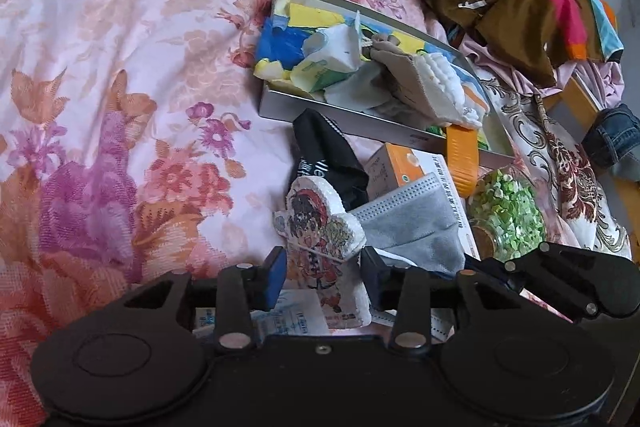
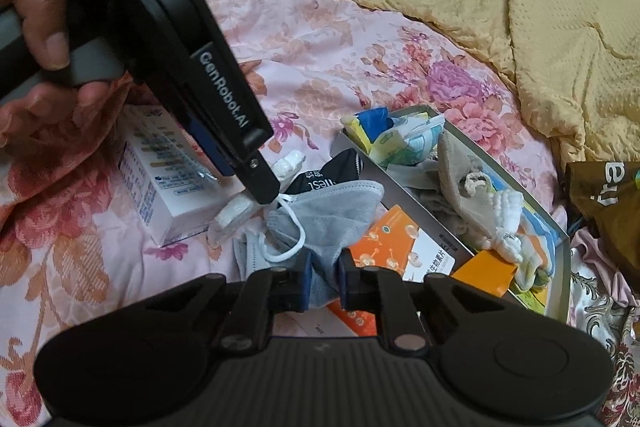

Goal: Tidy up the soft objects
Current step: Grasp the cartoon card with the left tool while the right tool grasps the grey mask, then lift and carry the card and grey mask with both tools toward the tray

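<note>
A white sponge with a cartoon print [image 1: 320, 227] stands between the blue pads of my left gripper [image 1: 324, 277], which touch it on both sides. In the right wrist view the left gripper [image 2: 260, 187] crosses the sponge [image 2: 236, 211] edge-on. A grey face mask [image 2: 332, 207] lies crumpled on the flowered bedsheet, and my right gripper [image 2: 325, 281] is shut on its near end. The mask [image 1: 412, 223] lies just right of the sponge. Beyond them, an open grey box [image 1: 320, 115] holds tissue packs, a beige sock and white cloth.
A black sock [image 1: 328, 155] and an orange-white carton [image 2: 400, 247] lie by the box. A white-blue carton [image 2: 160, 167] lies at the left under a person's hand [image 2: 36, 27]. A glass jar of green bits [image 1: 508, 215] is at the right; a yellow quilt [image 2: 520, 27] behind.
</note>
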`<state>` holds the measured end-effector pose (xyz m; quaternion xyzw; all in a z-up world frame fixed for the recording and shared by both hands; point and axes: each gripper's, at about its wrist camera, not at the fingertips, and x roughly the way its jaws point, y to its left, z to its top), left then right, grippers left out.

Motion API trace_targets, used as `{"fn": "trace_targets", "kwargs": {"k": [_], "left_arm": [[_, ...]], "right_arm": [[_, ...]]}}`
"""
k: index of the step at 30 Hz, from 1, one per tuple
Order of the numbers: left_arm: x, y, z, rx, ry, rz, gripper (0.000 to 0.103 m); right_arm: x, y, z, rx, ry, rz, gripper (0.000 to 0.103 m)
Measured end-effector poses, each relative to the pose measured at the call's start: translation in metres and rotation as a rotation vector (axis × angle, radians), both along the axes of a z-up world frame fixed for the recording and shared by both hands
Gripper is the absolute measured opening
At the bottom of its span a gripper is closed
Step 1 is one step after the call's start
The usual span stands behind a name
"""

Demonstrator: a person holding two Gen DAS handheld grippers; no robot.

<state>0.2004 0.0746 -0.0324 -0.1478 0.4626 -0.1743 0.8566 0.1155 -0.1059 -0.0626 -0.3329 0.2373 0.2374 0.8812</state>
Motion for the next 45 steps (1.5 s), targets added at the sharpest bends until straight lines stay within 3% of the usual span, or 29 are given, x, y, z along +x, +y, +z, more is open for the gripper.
{"fn": "trace_targets", "kwargs": {"k": [4, 8, 18, 21, 22, 25, 29, 38, 45], "left_arm": [[-0.002, 0.008, 0.004, 0.020, 0.005, 0.031, 0.047], [-0.001, 0.014, 0.006, -0.014, -0.003, 0.041, 0.046], [0.006, 0.008, 0.000, -0.056, -0.002, 0.053, 0.054], [0.010, 0.007, -0.004, -0.031, -0.001, 0.065, 0.047], [0.012, 0.007, -0.006, -0.023, 0.007, 0.067, 0.038], [0.016, 0.009, -0.011, -0.033, 0.041, 0.070, 0.023], [0.014, 0.005, -0.009, -0.026, 0.027, 0.051, 0.018], [0.001, 0.001, 0.015, 0.006, -0.134, 0.059, 0.015], [-0.006, -0.006, 0.040, 0.040, -0.335, 0.089, 0.015]], "right_arm": [[0.000, 0.001, 0.001, -0.012, -0.012, -0.013, 0.014], [0.002, 0.001, 0.001, -0.004, -0.015, -0.025, 0.013], [0.001, 0.004, 0.000, -0.006, -0.035, -0.018, 0.013], [0.001, 0.004, 0.002, -0.006, -0.042, -0.037, 0.013], [0.001, 0.003, 0.003, -0.004, -0.046, -0.046, 0.013], [0.002, 0.001, 0.007, 0.003, -0.059, -0.067, 0.011], [0.002, 0.000, 0.013, 0.000, -0.081, -0.083, 0.011], [0.002, -0.010, 0.028, 0.041, -0.207, -0.137, 0.011], [0.001, -0.015, 0.038, 0.084, -0.324, -0.155, 0.011]]}}
